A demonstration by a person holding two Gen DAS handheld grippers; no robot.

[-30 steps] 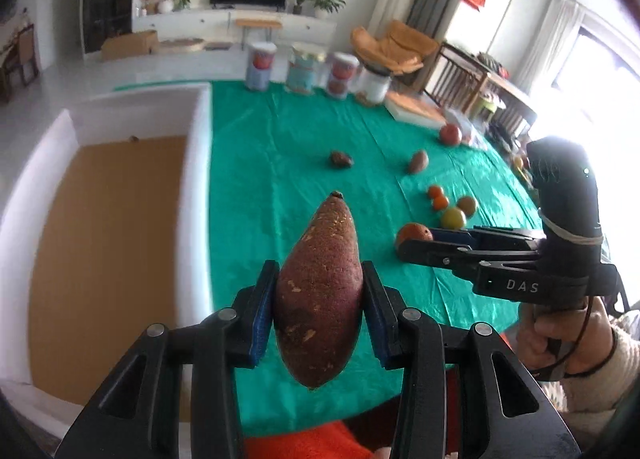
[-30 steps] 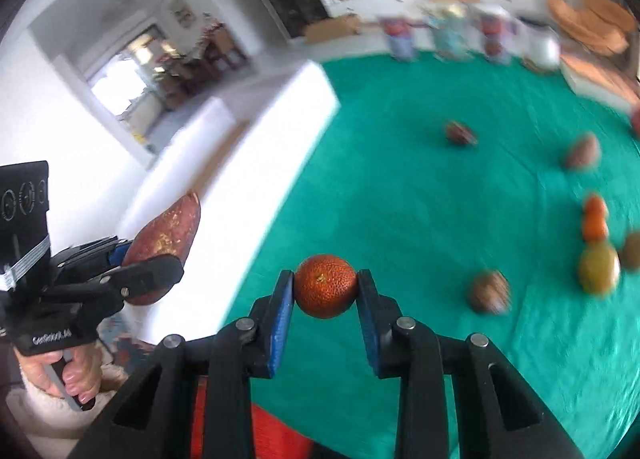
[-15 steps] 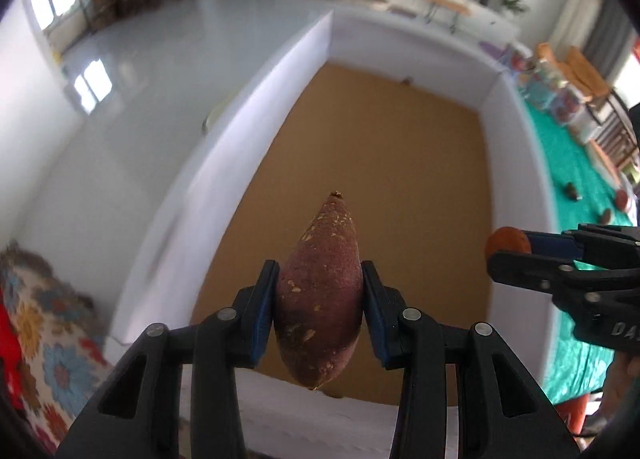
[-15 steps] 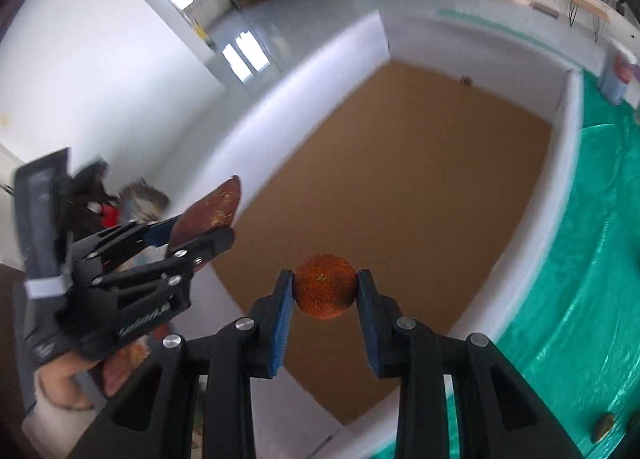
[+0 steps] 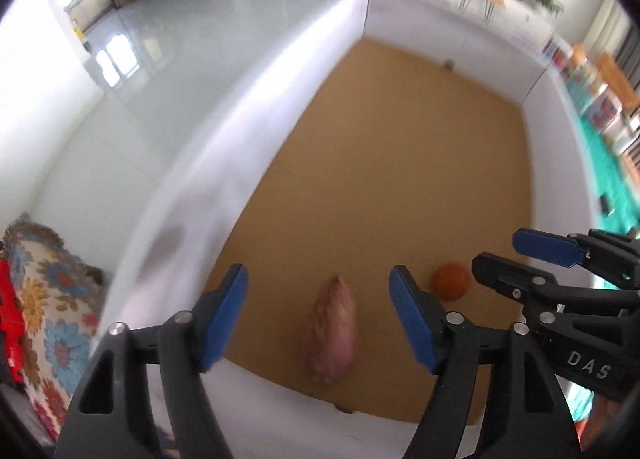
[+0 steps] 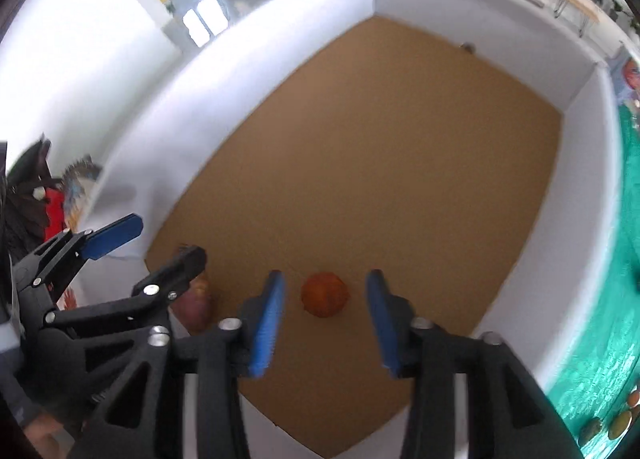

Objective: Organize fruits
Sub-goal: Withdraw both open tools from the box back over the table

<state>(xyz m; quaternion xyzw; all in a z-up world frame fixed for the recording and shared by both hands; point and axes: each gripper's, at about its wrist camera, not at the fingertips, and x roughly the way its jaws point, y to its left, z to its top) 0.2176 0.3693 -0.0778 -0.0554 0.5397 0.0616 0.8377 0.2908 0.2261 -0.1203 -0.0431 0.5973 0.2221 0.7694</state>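
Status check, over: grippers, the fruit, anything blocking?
Left gripper and right gripper just opened, nothing gripped. Sweet potato and orange below them in white box. Nothing in the way.

Between the blue pads of the black left gripper [image 5: 318,315]: a purple-red sweet potato [image 5: 331,339] with pale flecks. Between the matching pads of the right gripper [image 6: 325,319]: an orange fruit [image 6: 324,294]. Both lie on the tan floor of a white-walled box [image 5: 552,163] (green cloth [image 6: 616,343] to its right).
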